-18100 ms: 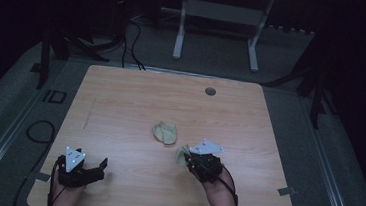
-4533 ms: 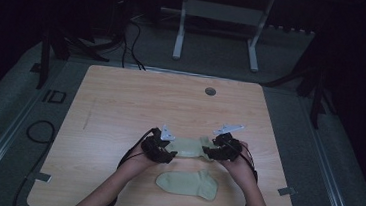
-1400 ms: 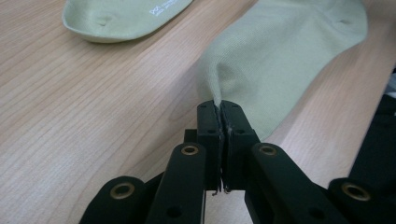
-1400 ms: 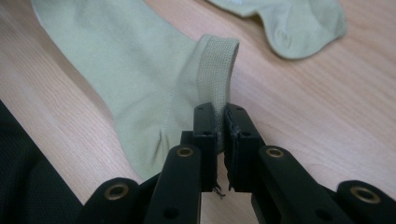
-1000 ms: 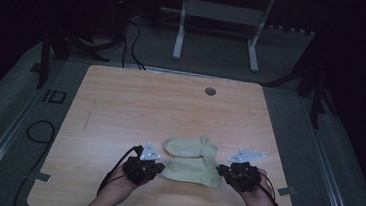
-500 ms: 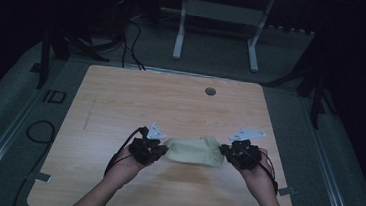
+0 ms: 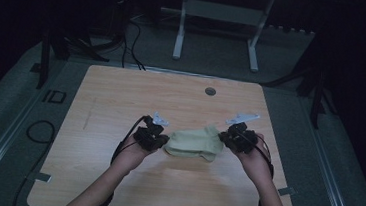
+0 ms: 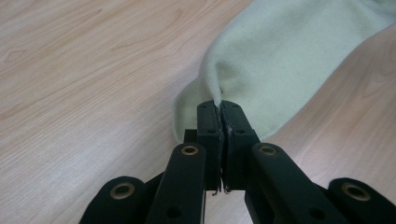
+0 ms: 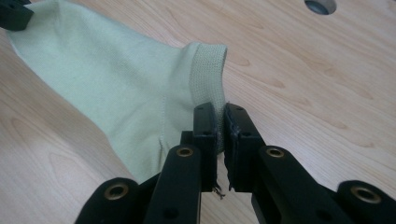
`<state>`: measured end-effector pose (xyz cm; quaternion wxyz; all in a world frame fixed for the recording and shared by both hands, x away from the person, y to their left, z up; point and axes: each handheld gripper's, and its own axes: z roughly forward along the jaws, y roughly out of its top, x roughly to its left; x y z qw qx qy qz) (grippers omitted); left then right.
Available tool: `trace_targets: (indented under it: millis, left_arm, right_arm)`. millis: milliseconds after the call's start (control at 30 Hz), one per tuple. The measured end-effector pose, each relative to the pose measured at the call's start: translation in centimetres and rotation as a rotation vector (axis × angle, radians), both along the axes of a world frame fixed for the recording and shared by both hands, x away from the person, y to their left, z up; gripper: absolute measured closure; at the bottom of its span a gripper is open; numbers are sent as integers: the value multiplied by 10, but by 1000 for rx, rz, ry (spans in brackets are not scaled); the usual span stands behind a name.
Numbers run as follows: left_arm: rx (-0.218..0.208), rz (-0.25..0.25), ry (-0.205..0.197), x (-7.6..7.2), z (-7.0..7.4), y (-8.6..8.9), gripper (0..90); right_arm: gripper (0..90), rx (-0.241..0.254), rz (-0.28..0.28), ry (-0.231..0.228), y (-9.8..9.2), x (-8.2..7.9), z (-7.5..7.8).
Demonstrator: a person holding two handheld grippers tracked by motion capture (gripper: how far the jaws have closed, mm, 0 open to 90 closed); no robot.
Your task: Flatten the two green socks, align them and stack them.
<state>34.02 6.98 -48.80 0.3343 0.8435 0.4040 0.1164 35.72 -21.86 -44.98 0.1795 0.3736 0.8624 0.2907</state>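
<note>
Pale green sock [image 7: 193, 143] stretched between the two tools, over the near middle of the wooden bench [image 7: 121, 97], lying low over the wood. Left tool [image 7: 153, 139] at the sock's left end, jaws pressed together on a fold of the smooth knit there; in the left gripper view [image 8: 219, 105] the fabric rising from the pinch and fanning away up and to the right across the bench. Right tool [image 7: 235, 137] at the sock's right end, jaws closed on the ribbed cuff [image 9: 208, 77]; in the right gripper view [image 9: 219, 114] the cuff band standing just above the pinch, and the sock's body running off to the upper left toward the other tool, seen as a dark corner at that edge. Sock held taut enough to form a broad band with a soft sag along its near edge. Round grommet hole [image 7: 210, 91] in the bench farther back, well apart from sock and tools. Forearms entering from the bottom of the high view, one behind each tool.
</note>
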Motion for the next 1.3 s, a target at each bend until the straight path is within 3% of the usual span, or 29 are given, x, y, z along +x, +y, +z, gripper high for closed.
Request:
trace_targets:
  millis: [467,633,933,1000,1100,1167,1300]
  left_arm:
    - [30,25,95,21,-36,-3,872]
    - [47,27,95,23,-45,-8,871]
    - [45,9,115,24,-53,-10,839]
    - [33,6,107,23,-51,-10,730]
    - [7,16,64,19,-39,-7,599]
    - [-9,16,28,14,-30,-8,599]
    - [33,-33,-35,5,-18,-23,698]
  right_arm:
    - [836,-25,-21,129,2,24,-49]
    - [835,-57,-29,150,3,29,-62]
    - [822,-54,-45,179,2,35,-78]
    - [785,-58,-47,181,2,35,-80]
    - [729,-41,-52,167,-1,34,-75]
    - [724,-21,-48,150,-2,31,-68]
    - [755,27,-15,118,5,20,-55]
